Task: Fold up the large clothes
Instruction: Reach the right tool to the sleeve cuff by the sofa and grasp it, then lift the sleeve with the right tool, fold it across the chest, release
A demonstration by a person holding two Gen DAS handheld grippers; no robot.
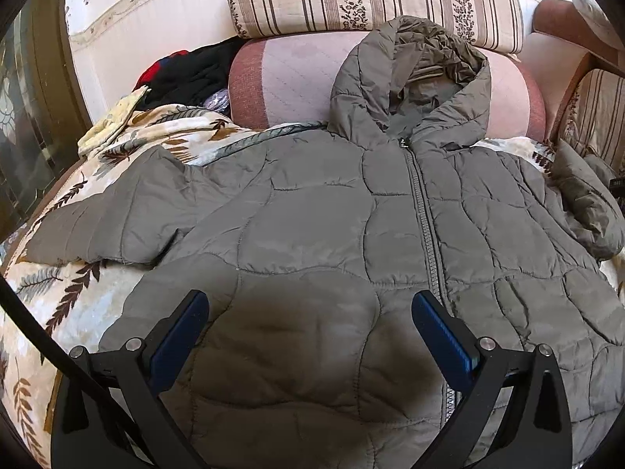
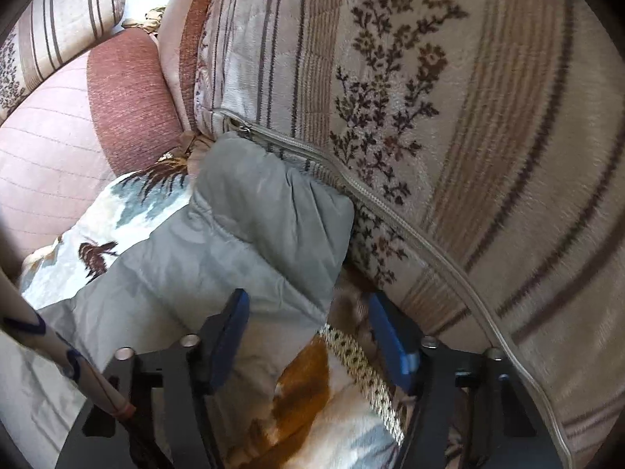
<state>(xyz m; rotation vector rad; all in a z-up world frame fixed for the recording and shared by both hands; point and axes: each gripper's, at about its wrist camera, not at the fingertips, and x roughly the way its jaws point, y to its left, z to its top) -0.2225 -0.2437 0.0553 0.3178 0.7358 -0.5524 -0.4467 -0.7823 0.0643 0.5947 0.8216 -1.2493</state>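
Below the spread left gripper (image 1: 310,312) lies the jacket (image 1: 332,211)

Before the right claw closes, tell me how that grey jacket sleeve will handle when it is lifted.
Probably floppy: the sleeve already bends and bunches against the striped cushion. Likely light for its bulk, since the jacket is puffy and quilted. Its smooth, slightly shiny shell may slip between the pads of the right claw.
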